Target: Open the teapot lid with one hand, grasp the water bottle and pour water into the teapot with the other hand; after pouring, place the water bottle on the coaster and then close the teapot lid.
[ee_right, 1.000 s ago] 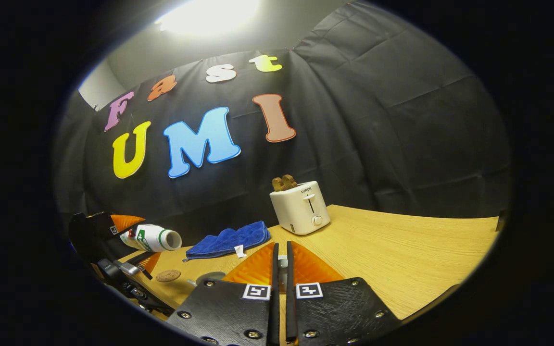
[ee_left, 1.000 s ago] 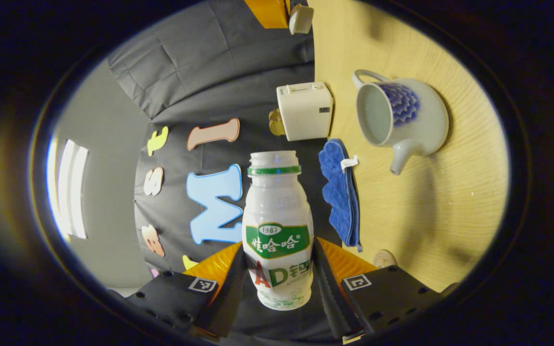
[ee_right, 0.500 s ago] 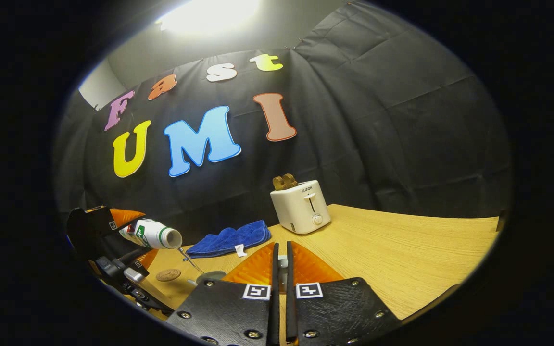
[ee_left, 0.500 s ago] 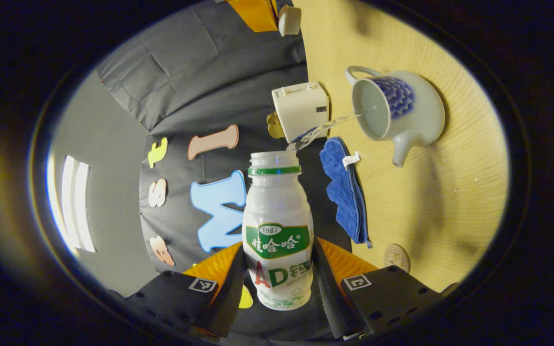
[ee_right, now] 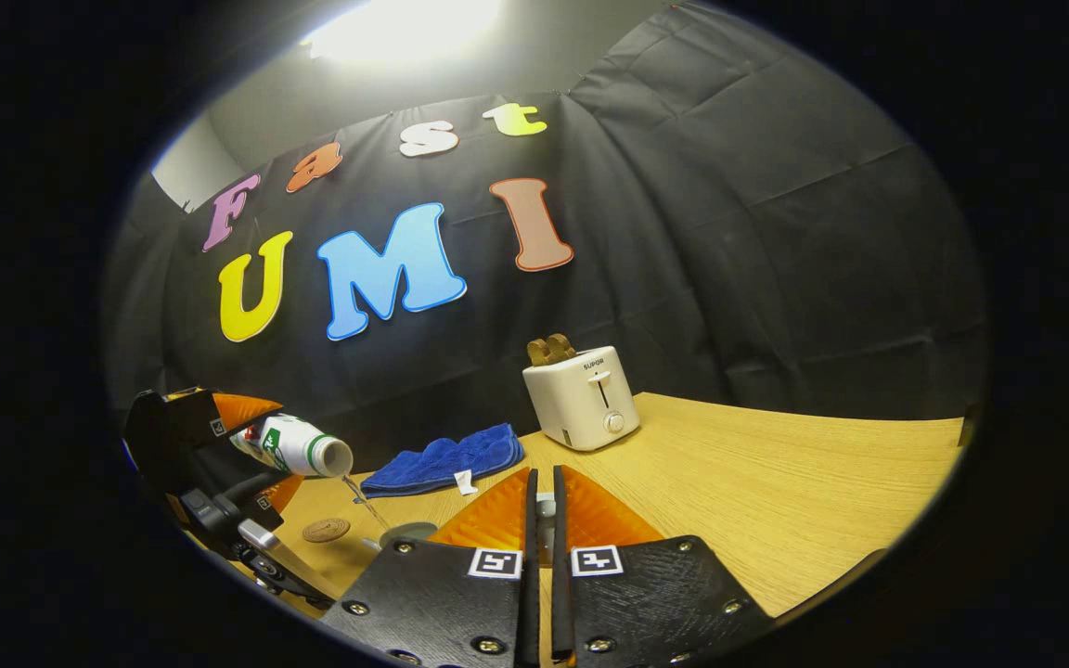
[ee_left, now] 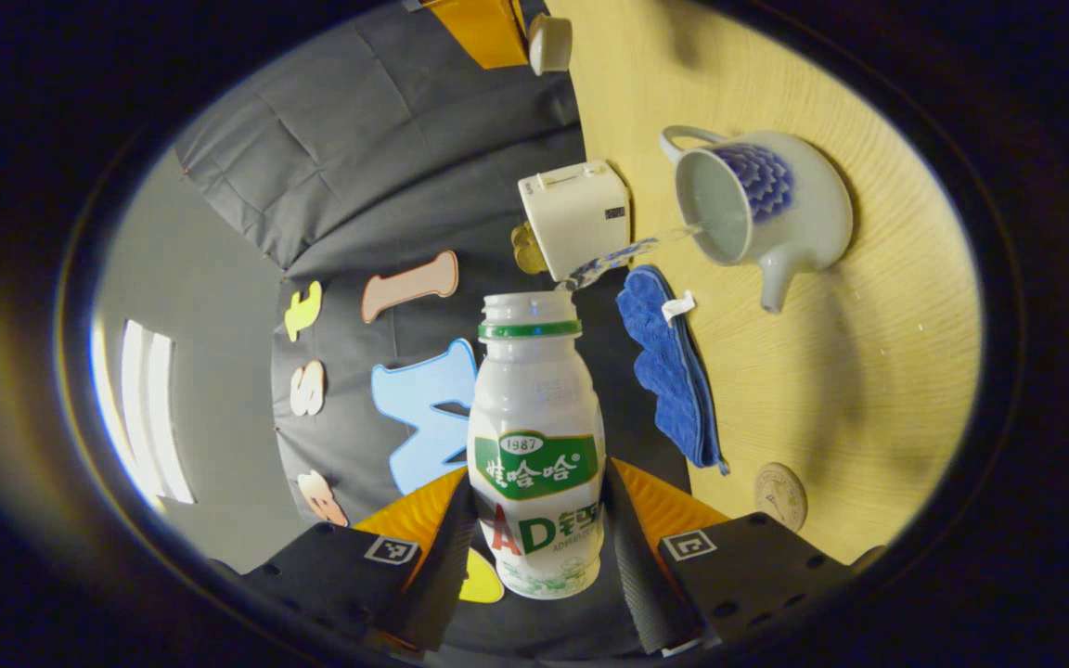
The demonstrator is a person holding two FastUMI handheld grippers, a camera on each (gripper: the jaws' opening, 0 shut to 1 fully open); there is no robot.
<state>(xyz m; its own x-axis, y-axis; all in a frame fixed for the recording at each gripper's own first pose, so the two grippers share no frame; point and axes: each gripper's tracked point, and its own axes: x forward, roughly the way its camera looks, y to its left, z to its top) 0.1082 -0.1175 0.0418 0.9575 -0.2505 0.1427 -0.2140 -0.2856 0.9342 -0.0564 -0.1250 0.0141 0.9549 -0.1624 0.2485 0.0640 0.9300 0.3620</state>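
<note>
I have the water bottle (ee_left: 535, 445) pinched between the fingers of my left gripper (ee_left: 534, 547), both pressing on its lower body; in the right gripper view the bottle (ee_right: 298, 445) lies close to horizontal, long axis tipped slightly mouth-down, neck aimed toward the teapot; a thin stream of water (ee_left: 623, 252) leaves the open mouth and runs to the teapot's opening.

The teapot (ee_left: 757, 218) stands on the wooden table (ee_left: 831, 371) with its lid off, spout toward the blue cloth (ee_left: 669, 371) and handle on the far side from it; in the right gripper view I see just its rim (ee_right: 407, 533), behind my right gripper (ee_right: 543, 520).

That gripper's jaws are pressed almost together on a small pale piece (ee_right: 545, 507) that looks like the knob of the lid; the lid (ee_left: 550, 42) hangs in the same gripper at the top of the left gripper view, well away from the teapot.

The coaster (ee_left: 780, 496) lies flat near the table's edge, just beside the cloth's end; bare wood lies between it and the teapot; the toaster (ee_right: 581, 397) stands by the booth wall, and the table to its right is open.
</note>
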